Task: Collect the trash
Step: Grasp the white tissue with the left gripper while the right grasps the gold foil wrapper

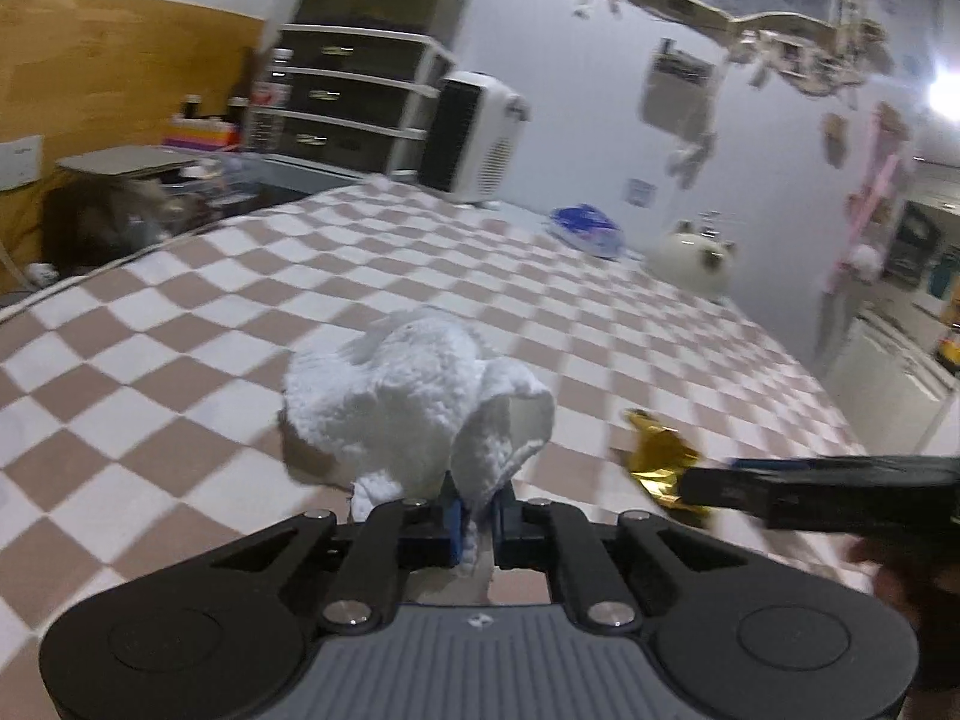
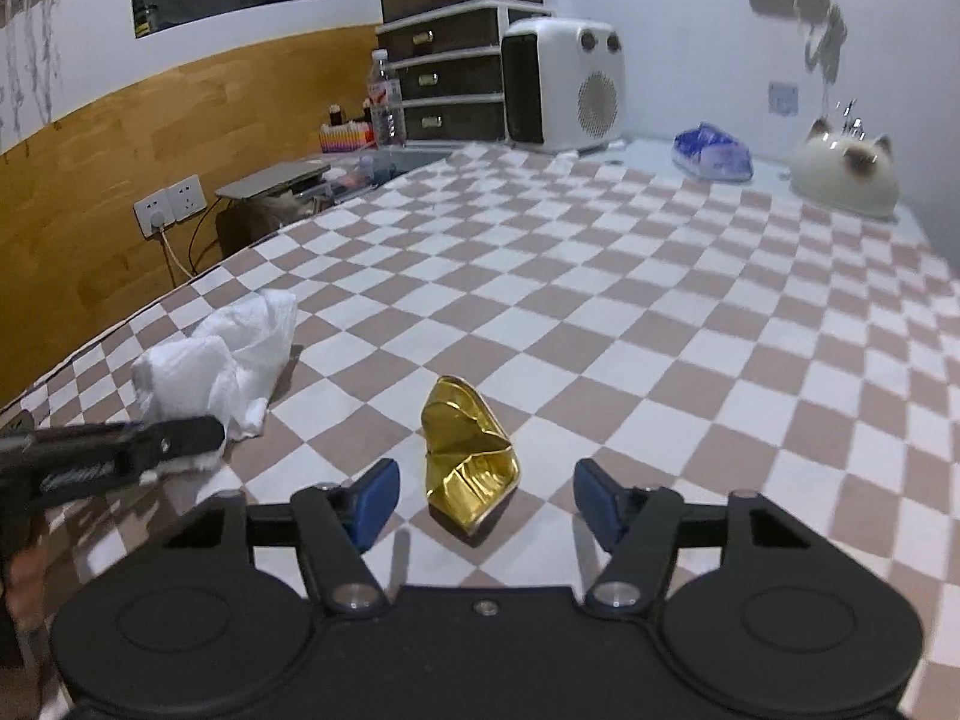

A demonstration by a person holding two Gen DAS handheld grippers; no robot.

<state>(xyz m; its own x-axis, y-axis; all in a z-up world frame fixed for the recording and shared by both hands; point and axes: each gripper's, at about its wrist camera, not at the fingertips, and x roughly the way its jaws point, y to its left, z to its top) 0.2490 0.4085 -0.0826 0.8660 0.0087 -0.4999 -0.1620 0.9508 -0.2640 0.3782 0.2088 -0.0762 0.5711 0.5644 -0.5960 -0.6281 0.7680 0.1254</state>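
Observation:
A crumpled white paper towel (image 1: 414, 402) lies on the checkered tablecloth (image 1: 180, 324). My left gripper (image 1: 477, 525) is shut on its near edge. The towel also shows in the right wrist view (image 2: 222, 354), with the left gripper (image 2: 174, 441) on it. A crumpled gold foil wrapper (image 2: 468, 456) lies just ahead of my right gripper (image 2: 486, 498), which is open with its blue pads (image 2: 375, 501) either side of the wrapper's near end. The wrapper shows at the right in the left wrist view (image 1: 657, 459), partly hidden by the right gripper (image 1: 696, 489).
At the table's far end stand a white heater (image 2: 561, 87), a drawer unit (image 2: 456, 78), a water bottle (image 2: 384, 99), a blue plastic bag (image 2: 714, 153) and a cat-shaped ceramic item (image 2: 846, 177). The table's left edge (image 2: 120, 324) drops toward a wood-panelled wall with outlets.

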